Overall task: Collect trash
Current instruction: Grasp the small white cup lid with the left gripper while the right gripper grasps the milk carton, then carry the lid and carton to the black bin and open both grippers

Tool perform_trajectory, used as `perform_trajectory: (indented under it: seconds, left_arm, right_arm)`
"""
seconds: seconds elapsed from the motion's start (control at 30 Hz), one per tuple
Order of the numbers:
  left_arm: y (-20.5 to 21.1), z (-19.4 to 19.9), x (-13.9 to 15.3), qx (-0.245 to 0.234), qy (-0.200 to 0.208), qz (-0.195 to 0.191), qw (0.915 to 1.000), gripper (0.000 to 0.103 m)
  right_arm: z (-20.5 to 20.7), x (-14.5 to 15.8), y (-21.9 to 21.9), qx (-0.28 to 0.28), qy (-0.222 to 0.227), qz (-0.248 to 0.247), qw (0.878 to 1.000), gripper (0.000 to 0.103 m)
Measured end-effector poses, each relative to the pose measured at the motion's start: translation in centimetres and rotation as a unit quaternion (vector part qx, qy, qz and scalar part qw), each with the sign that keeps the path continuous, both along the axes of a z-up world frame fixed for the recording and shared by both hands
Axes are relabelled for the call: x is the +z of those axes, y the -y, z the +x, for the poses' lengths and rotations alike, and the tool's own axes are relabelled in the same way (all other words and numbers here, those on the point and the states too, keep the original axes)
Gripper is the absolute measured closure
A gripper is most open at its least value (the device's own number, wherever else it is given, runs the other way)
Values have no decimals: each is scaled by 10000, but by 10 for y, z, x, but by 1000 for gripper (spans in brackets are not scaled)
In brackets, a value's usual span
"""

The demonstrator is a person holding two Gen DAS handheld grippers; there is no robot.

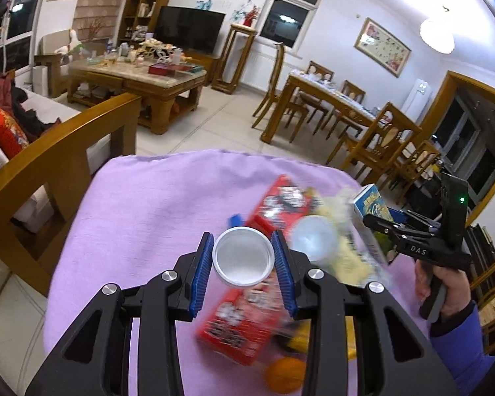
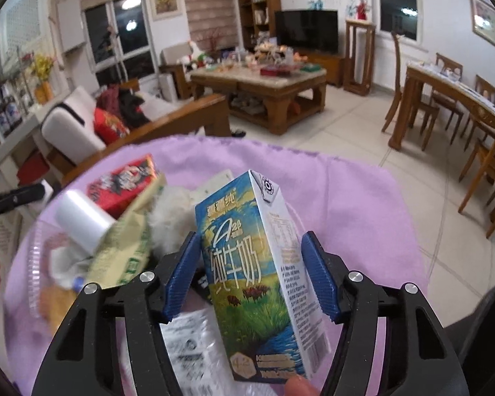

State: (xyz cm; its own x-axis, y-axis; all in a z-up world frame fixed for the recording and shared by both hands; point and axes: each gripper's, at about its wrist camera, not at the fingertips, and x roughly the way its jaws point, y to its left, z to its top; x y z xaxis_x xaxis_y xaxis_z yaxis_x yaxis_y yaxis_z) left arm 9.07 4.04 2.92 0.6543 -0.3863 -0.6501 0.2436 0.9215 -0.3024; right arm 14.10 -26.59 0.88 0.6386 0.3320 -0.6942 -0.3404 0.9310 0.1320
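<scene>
A: Nearest in the left wrist view?

B: The left gripper (image 1: 243, 257), low centre. Its blue pads are clamped on a white cup (image 1: 243, 256), seen from above with its mouth open to the camera.

A: And under it?

B: A red carton (image 1: 241, 320), blurred, on the purple cloth (image 1: 142, 204). An orange (image 1: 284, 376) sits at the bottom edge, just right of centre. A second white cup (image 1: 313, 237) lies on its side just right of the held one, against a yellow wrapper (image 1: 343, 257).

A: The other gripper?

B: In the right wrist view the right gripper (image 2: 250, 270) has a blue milk carton (image 2: 257, 264) standing tilted between its pads. The right pad sits against the carton's side; the left pad is close, but I cannot tell whether it presses. A fingertip (image 2: 300, 387) shows at the bottom edge under the carton.

A: Left of that carton?

B: A heap of litter: a yellow-green wrapper, white fluff (image 2: 171, 217), a white cup (image 2: 82, 221) on its side, and a red carton (image 2: 122, 184) behind them, all on the cloth.

A: Farther back?

B: In the left view, a hand (image 1: 445, 290) in a blue sleeve holds the right gripper at the right edge. Beyond the cloth, a sofa (image 2: 82, 125) at left, a coffee table (image 2: 264, 82) at centre, a TV (image 2: 307, 29) at top.
</scene>
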Motion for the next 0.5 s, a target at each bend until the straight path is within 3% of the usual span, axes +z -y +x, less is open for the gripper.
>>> perform_trajectory:
  seconds: [0.03, 0.07, 0.17, 0.27, 0.33, 0.43, 0.47, 0.5]
  left_arm:
    - [8, -4, 4, -74, 37, -26, 10000, 67]
    - [15, -6, 8, -144, 63, -51, 9999, 67]
    - [45, -13, 17, -413, 131, -96, 9990, 67]
    - [90, -15, 26, -776, 220, -98, 9967, 67]
    - [125, -13, 26, -1020, 236, -59, 9945, 67]
    - [168, -4, 22, -1279, 149, -61, 9917, 67]
    - [175, -2, 20, -1325, 122, -71, 9911, 67]
    - [184, -1, 18, -1367, 96, -75, 9905, 67]
  right_arm:
    - [-8, 8, 6, -33, 94, 132, 9999, 40]
    - [-18, 17, 14, -65, 197, 303, 9993, 57]
    - [-44, 42, 44, -186, 439, 711, 9963, 76]
    - [-67, 61, 83, -332, 588, 961, 9931, 77]
    - [-77, 65, 109, -375, 564, 1114, 9915, 84]
    - [-86, 52, 140, -556, 249, 1260, 9902, 84]
    - [-86, 44, 149, -580, 85, 1408, 9883, 82]
    - [-87, 37, 152, -602, -21, 1489, 9870, 69]
